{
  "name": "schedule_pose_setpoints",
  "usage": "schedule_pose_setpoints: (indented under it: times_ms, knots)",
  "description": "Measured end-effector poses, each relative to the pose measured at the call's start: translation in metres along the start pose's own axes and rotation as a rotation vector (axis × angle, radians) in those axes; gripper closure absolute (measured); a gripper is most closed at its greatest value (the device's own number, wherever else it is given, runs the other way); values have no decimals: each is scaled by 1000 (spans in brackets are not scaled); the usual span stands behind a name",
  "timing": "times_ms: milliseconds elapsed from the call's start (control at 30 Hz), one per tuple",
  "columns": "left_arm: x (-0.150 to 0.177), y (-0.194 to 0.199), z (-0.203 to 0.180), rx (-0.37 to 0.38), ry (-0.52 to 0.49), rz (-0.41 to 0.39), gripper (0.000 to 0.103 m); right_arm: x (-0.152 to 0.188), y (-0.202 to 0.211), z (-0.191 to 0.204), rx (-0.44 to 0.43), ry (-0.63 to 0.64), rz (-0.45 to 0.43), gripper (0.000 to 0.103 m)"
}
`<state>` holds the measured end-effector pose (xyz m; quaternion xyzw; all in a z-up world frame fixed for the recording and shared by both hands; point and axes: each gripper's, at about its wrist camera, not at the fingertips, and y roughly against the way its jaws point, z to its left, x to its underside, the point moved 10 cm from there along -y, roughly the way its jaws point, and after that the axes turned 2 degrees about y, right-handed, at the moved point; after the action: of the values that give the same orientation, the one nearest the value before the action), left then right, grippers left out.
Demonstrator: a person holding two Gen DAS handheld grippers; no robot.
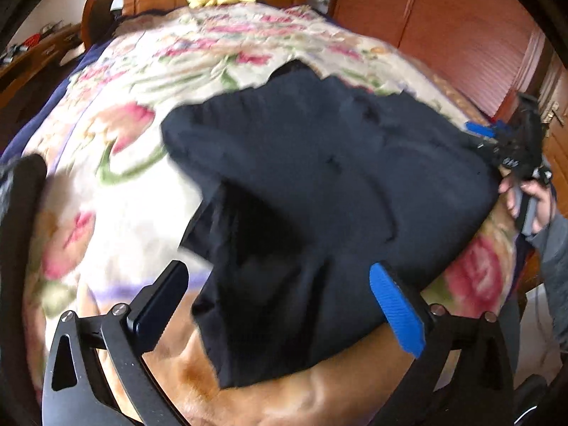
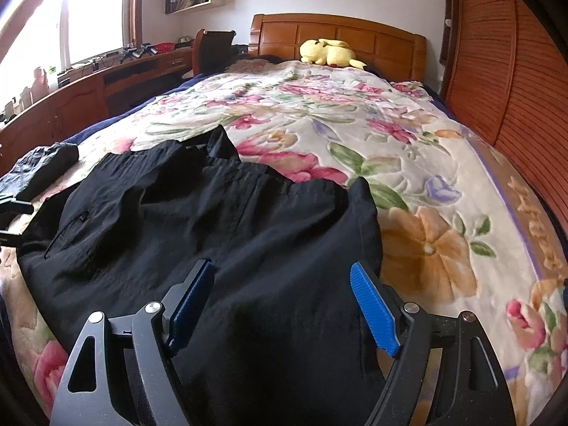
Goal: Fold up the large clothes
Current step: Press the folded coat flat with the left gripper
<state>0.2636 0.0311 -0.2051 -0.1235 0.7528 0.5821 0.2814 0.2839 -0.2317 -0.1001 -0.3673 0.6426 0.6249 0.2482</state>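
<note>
A large black garment lies crumpled on the flowered bedspread; it also shows in the right wrist view with a zip pocket at its left. My left gripper is open above the garment's near edge, holding nothing. My right gripper is open over the garment's near part, holding nothing. The right gripper also shows at the far right of the left wrist view, held in a hand beside the garment's right edge.
A yellow plush toy lies by the wooden headboard. A wooden wardrobe runs along the bed's right side. A desk with clutter stands left. A dark folded item lies on the bed's left.
</note>
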Motion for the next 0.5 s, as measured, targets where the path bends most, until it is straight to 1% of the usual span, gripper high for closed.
schedule_pose_setpoints:
  times_ms: [67, 200, 333, 500]
  knots:
    - [13, -6, 11, -18, 16, 34, 1, 4, 5, 0, -1, -4, 8, 22]
    - [28, -13, 19, -43, 24, 74, 1, 12, 18, -1, 1, -8, 22, 22]
    - [36, -26, 15, -26, 18, 123, 0, 25, 33, -3, -2, -17, 44, 22]
    - [39, -30, 11, -13, 22, 125, 0, 44, 48, -12, 24, -37, 85, 22]
